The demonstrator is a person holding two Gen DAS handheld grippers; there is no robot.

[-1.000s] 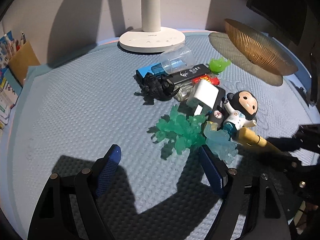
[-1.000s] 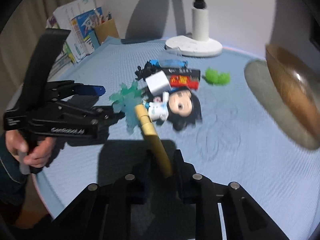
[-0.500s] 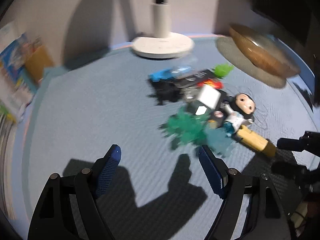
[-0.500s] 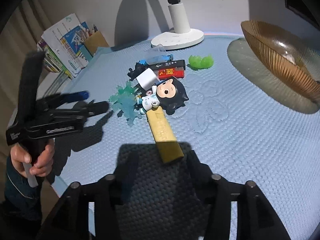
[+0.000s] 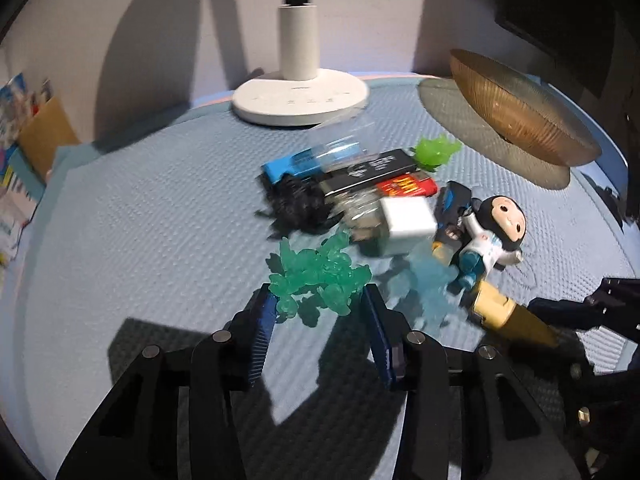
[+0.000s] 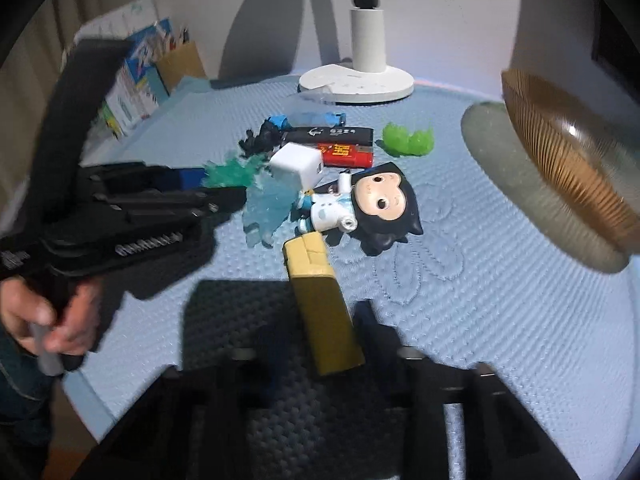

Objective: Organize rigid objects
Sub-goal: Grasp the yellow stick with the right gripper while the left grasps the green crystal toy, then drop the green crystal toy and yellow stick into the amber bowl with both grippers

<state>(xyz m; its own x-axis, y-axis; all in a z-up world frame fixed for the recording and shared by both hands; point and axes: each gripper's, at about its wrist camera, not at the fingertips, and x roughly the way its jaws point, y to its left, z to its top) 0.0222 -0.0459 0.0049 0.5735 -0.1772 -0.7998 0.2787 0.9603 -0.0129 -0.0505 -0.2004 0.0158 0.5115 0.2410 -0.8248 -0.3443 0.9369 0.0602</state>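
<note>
Claws first. Our left claw [image 5: 318, 312] is closing w/ the teal spiky toy [image 5: 316, 280] between its blue pads [image 5: 262, 332]; pads look right at the toy's edges, but we can't tell if they press yet, so we count it as not gripped. Our right claw [image 6: 328, 364] is closing too, w/ the near end of the yellow block [image 6: 324, 308] between its jaws; the jaw tips are dark and blurred, so contact is unclear there as well.

Outward from there: the block's far end sits just beside the feet of the black-haired doll [image 6: 360, 204], which lies on its back. Next to it are a pale blue spiky toy [image 6: 268, 204], a white cube [image 6: 298, 164], a red box [image 6: 346, 154], a black box [image 6: 332, 133], a blue toy car [image 5: 298, 164] under a clear cup [image 5: 340, 140], a black tangle [image 5: 296, 204] and a lime toy [image 6: 408, 140].

Progress, our read: barely begun. Everything is in one heap mid-counter [image 5: 140, 220]. The amber bowl [image 6: 560, 160], well apart at the right, shows nothing inside from these angles. Nearly all sorting is left, approx. ten pcs.
</note>
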